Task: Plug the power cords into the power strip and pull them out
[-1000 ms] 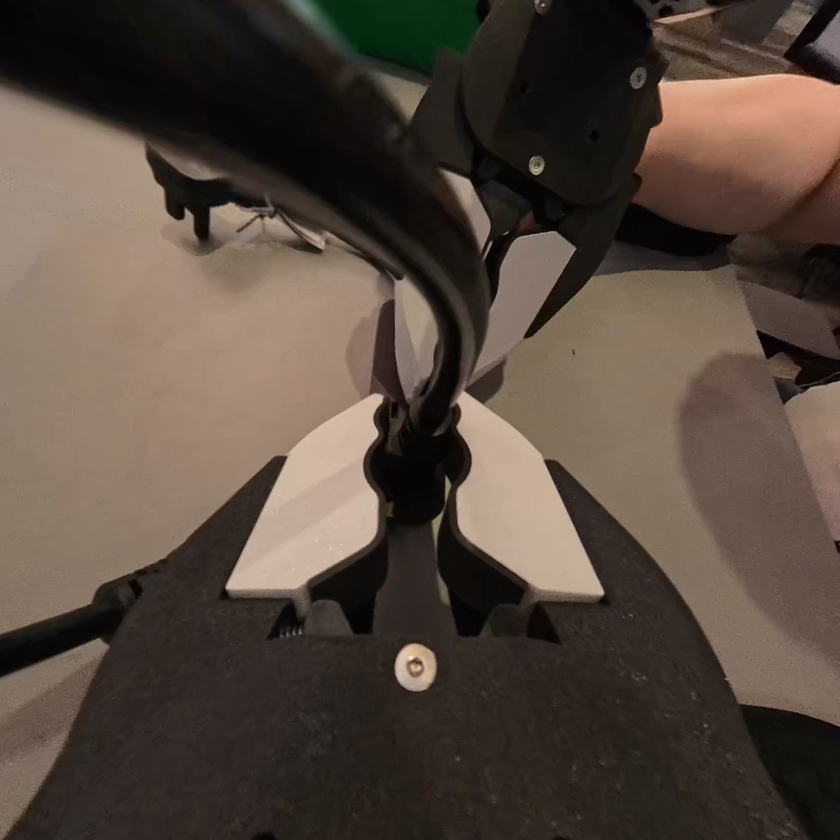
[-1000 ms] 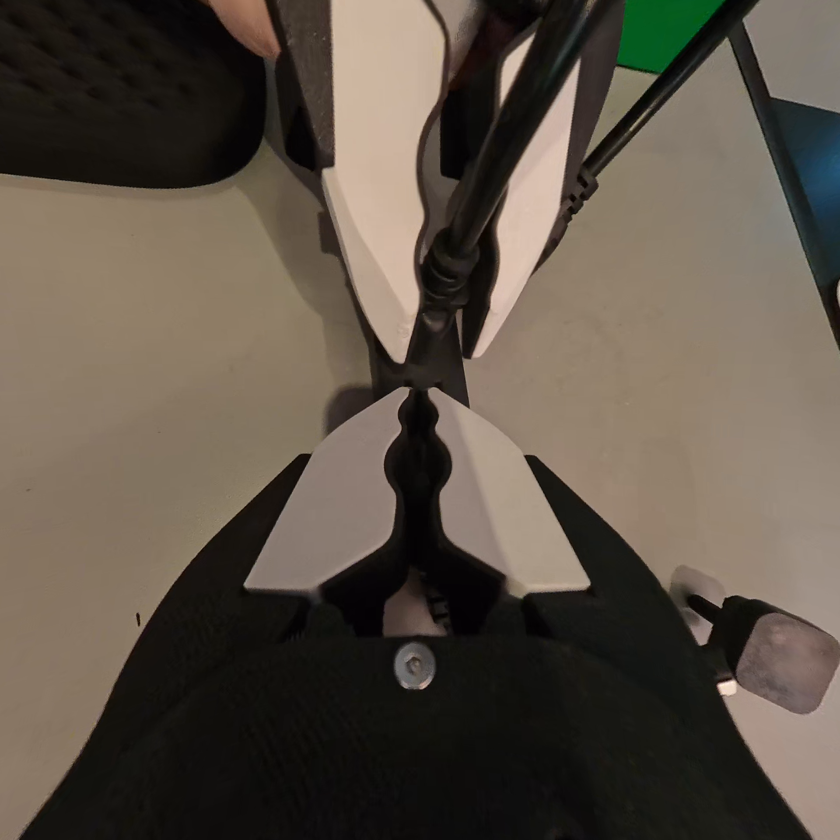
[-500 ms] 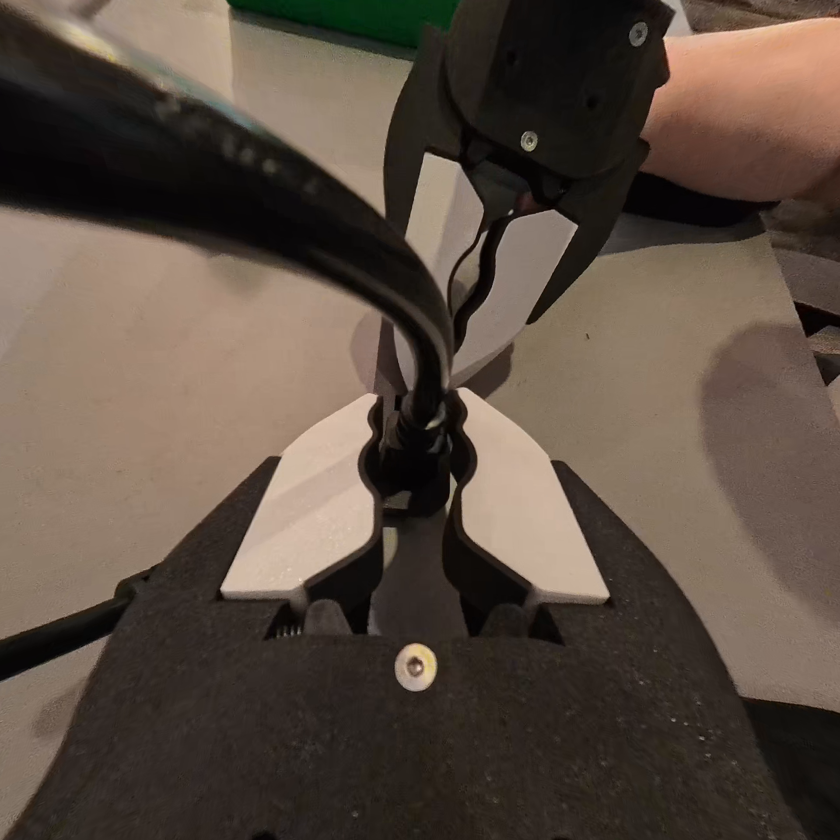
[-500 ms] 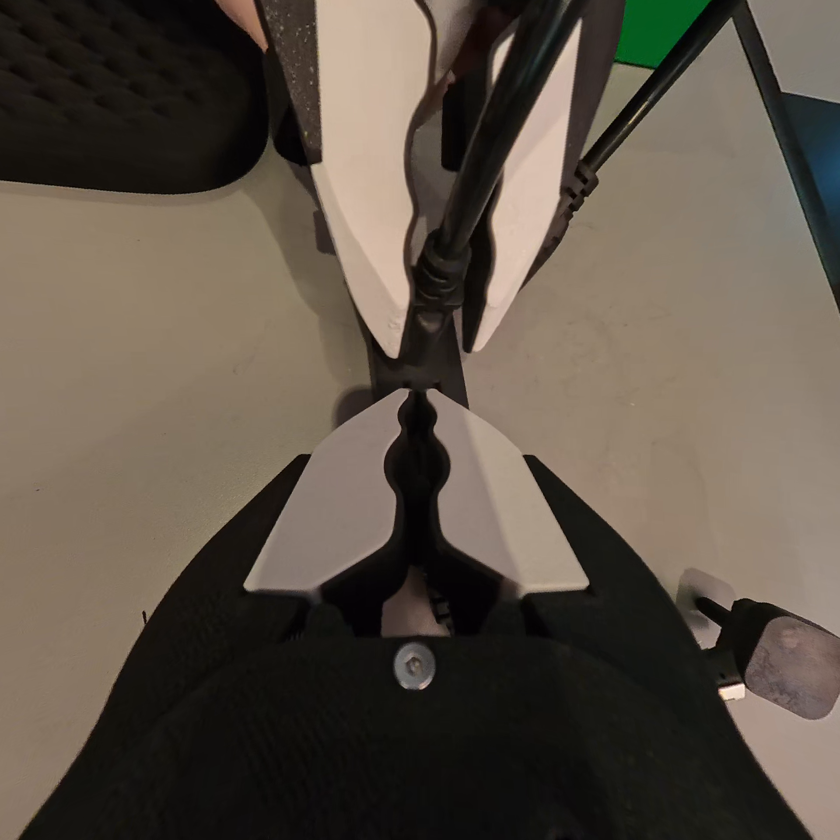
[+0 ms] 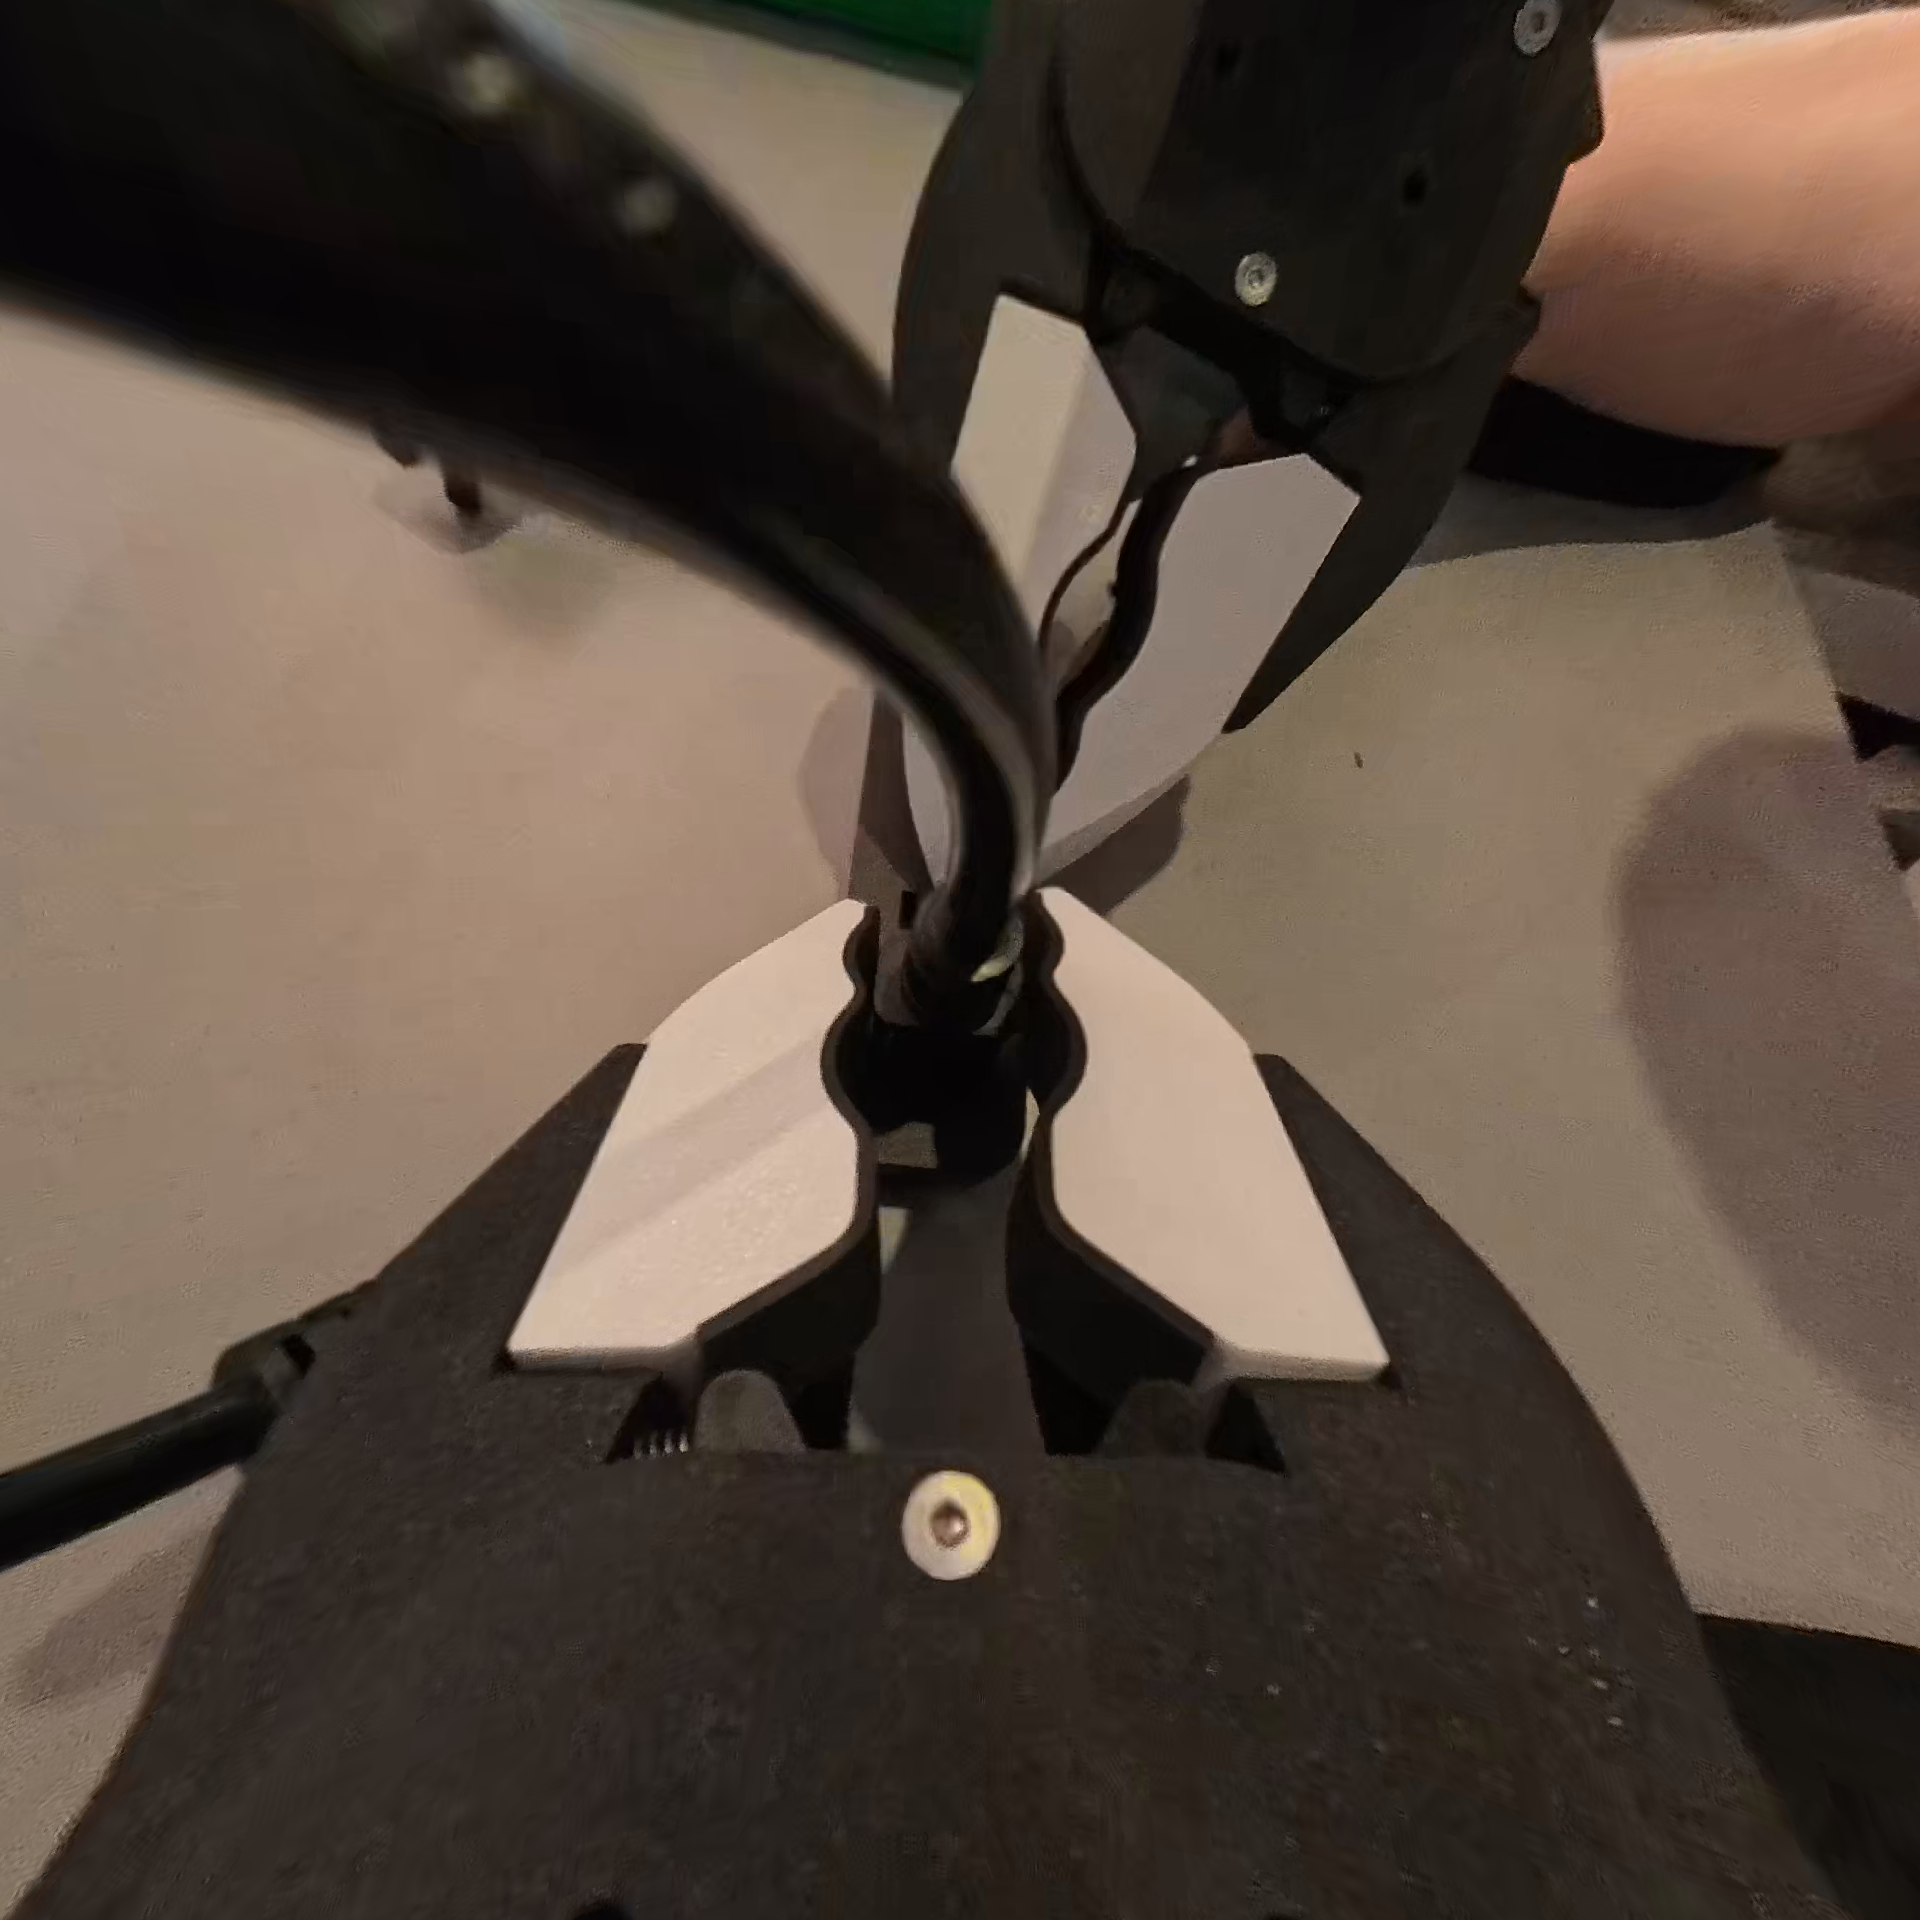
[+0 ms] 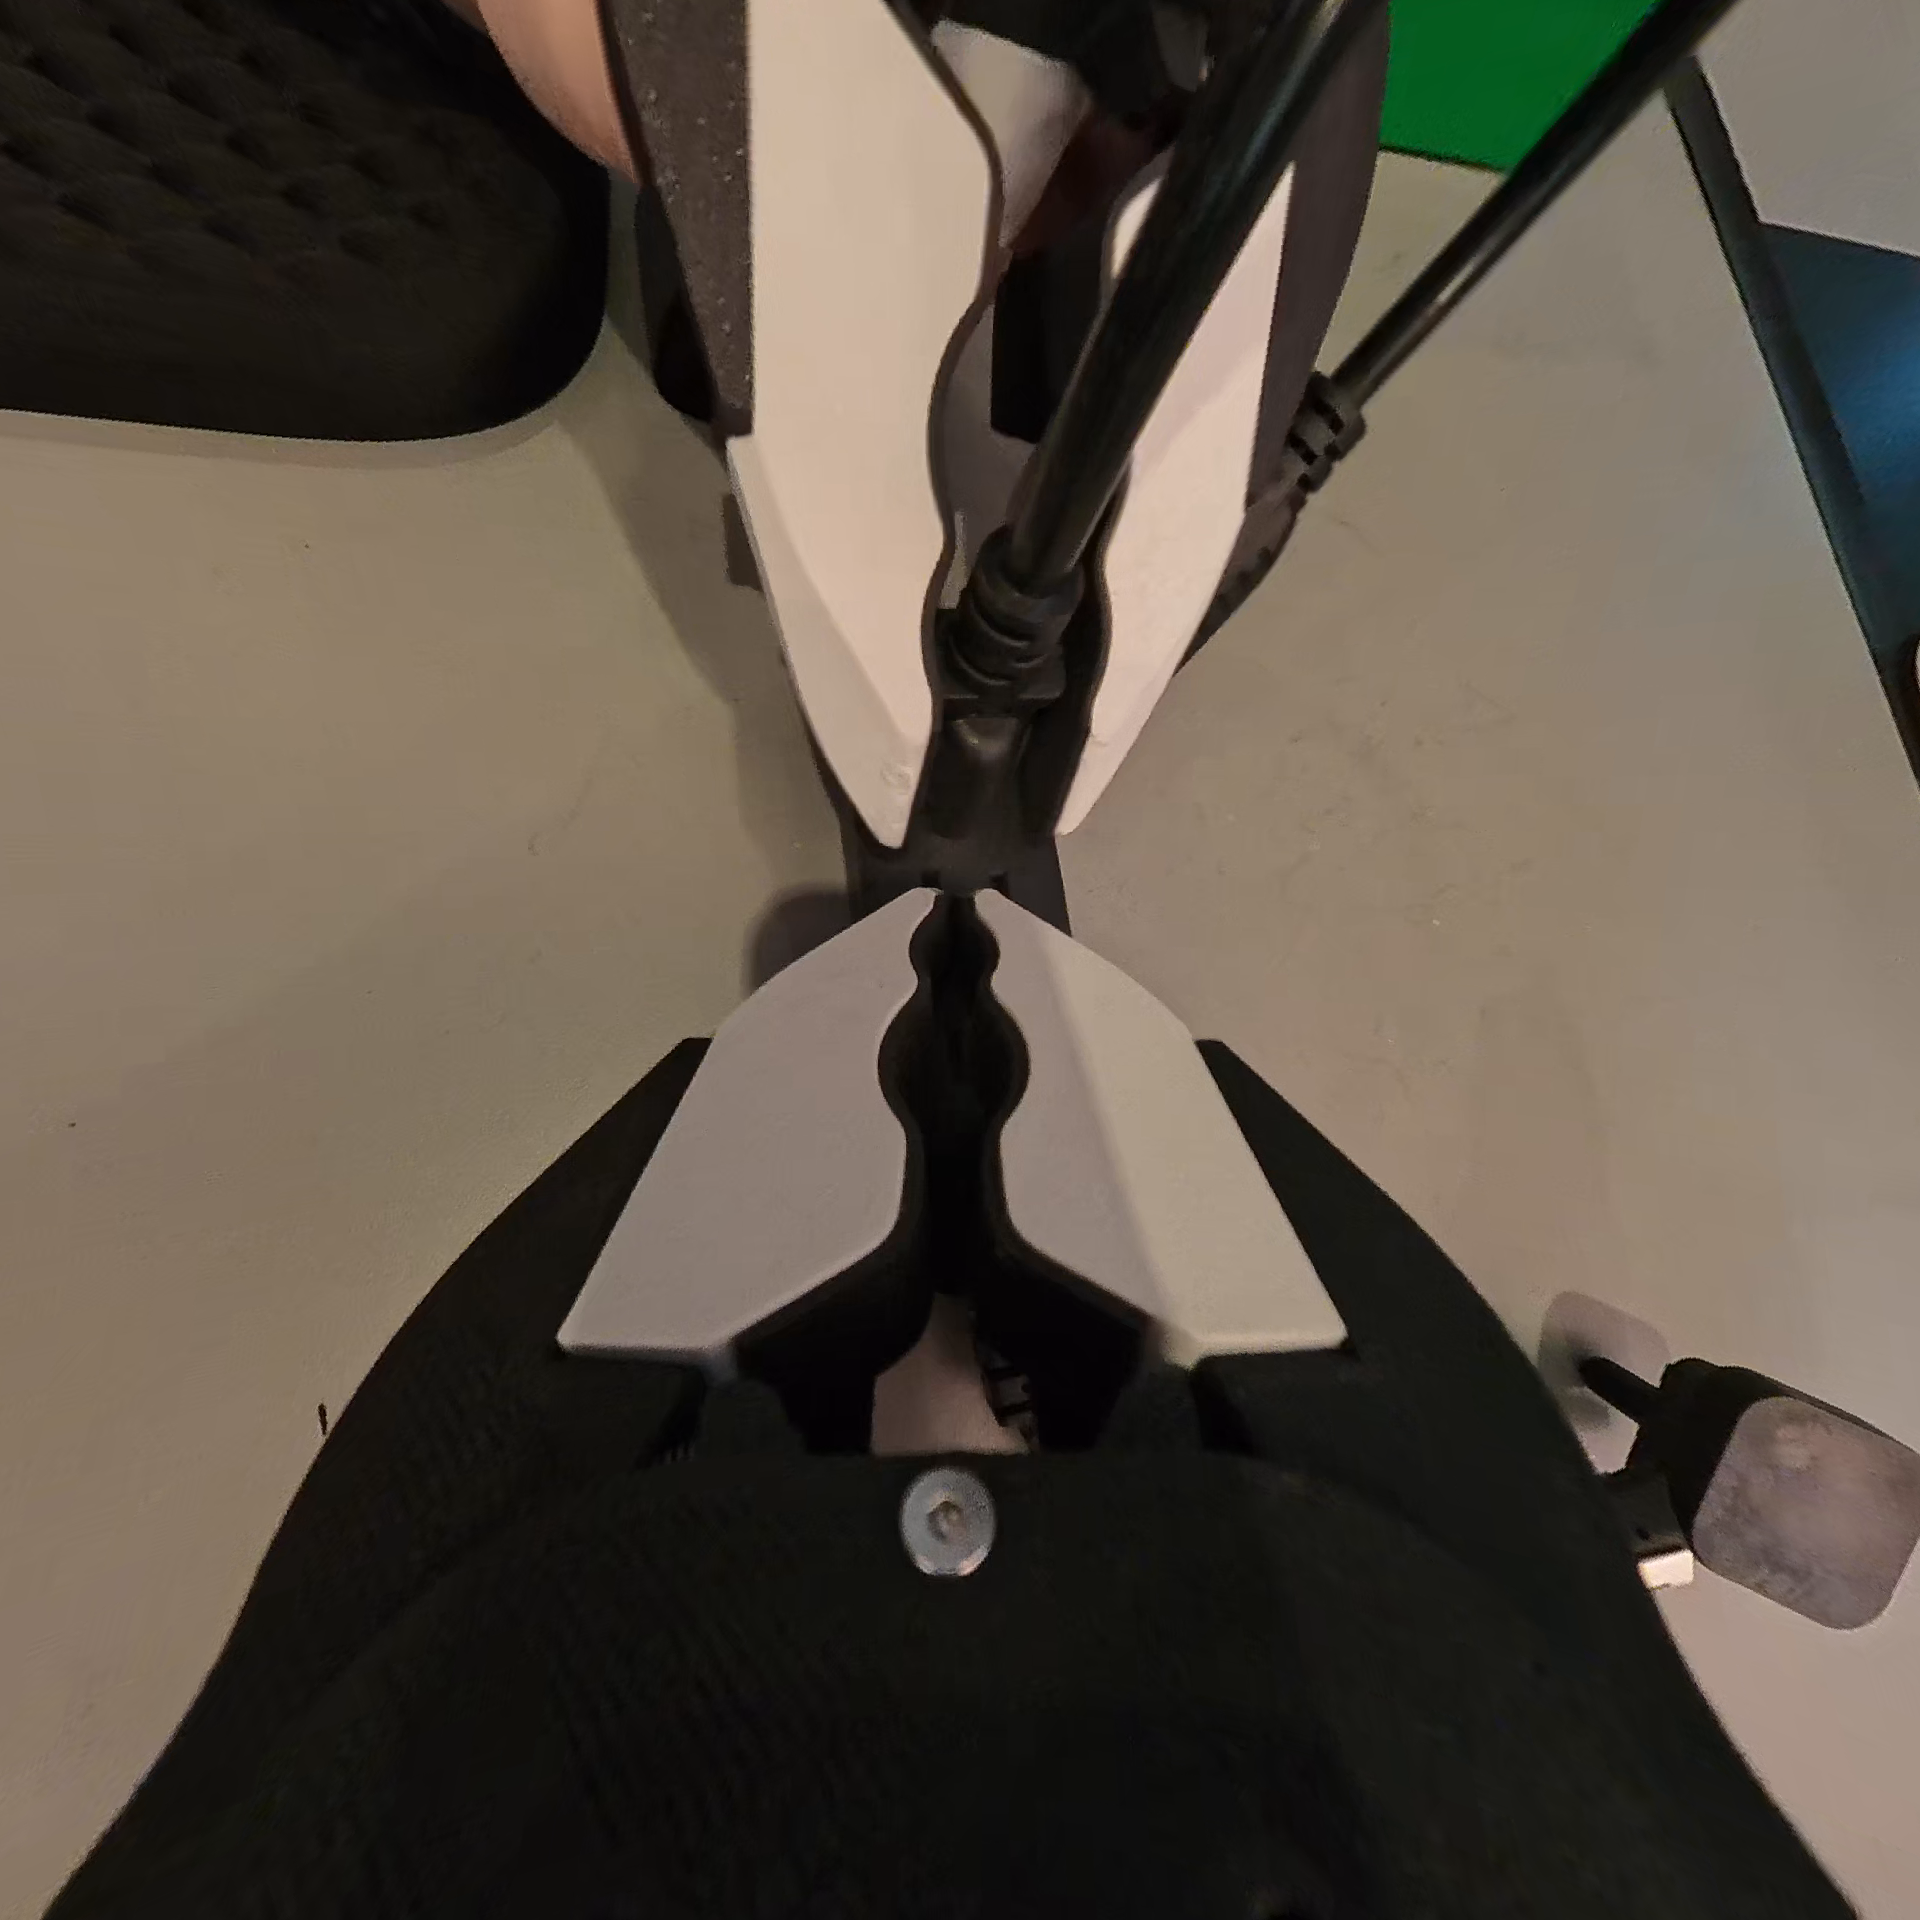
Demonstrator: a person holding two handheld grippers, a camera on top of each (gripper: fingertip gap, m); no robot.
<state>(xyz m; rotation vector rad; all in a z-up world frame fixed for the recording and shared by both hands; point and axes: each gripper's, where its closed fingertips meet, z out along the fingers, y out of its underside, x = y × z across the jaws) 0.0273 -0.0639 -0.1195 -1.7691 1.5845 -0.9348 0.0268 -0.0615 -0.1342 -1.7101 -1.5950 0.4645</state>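
Note:
My left gripper [image 5: 951, 914] is shut on the ribbed neck of a black power plug [image 6: 997, 644]. Its thick black cord [image 5: 623, 364] arcs up and left, close over the camera. My right gripper [image 6: 954, 902] faces it tip to tip with its fingers [image 5: 1226, 623] closed. A black piece [image 6: 961, 868] sits under both sets of tips at the plug's front end, mostly hidden. I cannot tell whether it is the power strip or whether the right fingers pinch it.
A loose black plug [image 6: 1766, 1507] lies on the beige table [image 6: 312, 831] at the right. A second black cord [image 6: 1455, 281] runs off to the far right. There is a black mesh pad [image 6: 260, 208] at the far left and a forearm [image 5: 1714, 208] behind the right gripper. Left and right tips are no more than a few centimetres apart.
The cord arc has swung across the left camera and the view has tilted slightly. Both grippers stay closed, tip to tip, in nearly the same place.

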